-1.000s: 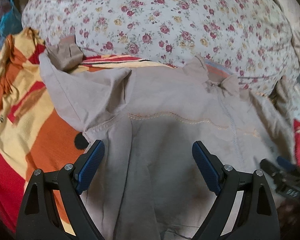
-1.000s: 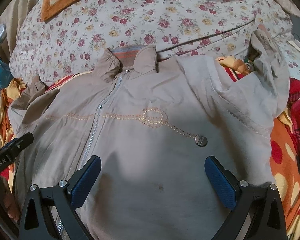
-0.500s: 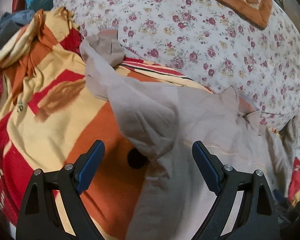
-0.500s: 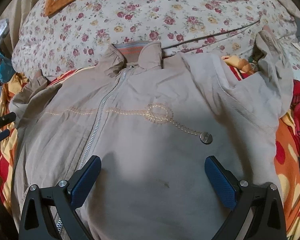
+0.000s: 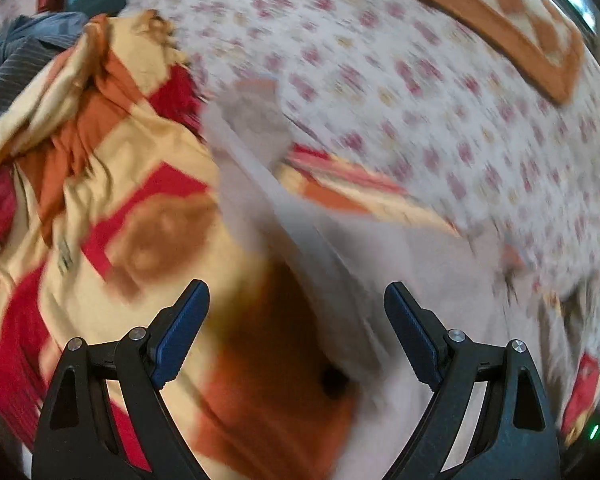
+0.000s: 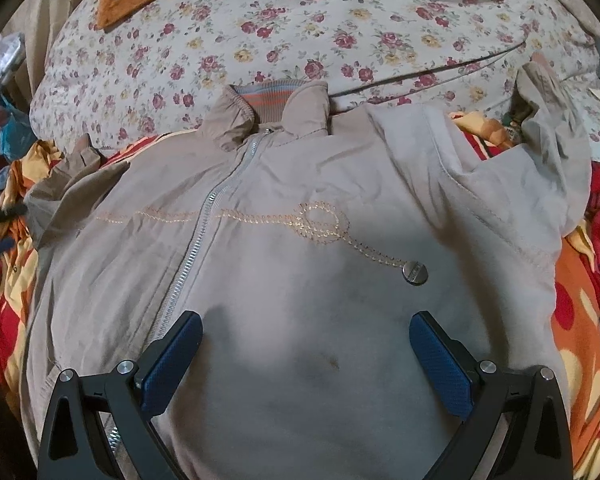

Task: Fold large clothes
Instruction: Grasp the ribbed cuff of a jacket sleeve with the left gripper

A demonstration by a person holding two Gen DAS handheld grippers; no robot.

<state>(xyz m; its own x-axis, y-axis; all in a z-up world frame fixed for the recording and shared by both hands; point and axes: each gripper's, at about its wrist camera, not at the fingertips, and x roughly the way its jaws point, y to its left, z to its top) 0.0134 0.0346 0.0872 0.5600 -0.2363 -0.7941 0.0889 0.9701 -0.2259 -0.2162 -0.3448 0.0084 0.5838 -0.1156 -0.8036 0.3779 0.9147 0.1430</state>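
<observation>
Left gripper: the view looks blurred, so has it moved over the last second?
Yes. The left gripper swung leftward, off the jacket toward the blanket.

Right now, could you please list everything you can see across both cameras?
jacket: one, beige, zipped, spread front-up on the blanket.
button: one, silver, on the jacket's chest.
blanket: one, red, orange and yellow, under the jacket.
floral bedding: one, white with red flowers, behind the collar.
cushion: one, orange and cream, on the floral bedding.
left gripper: one, black with blue pads, open, empty.
right gripper: one, same colours, open above the jacket.
</observation>
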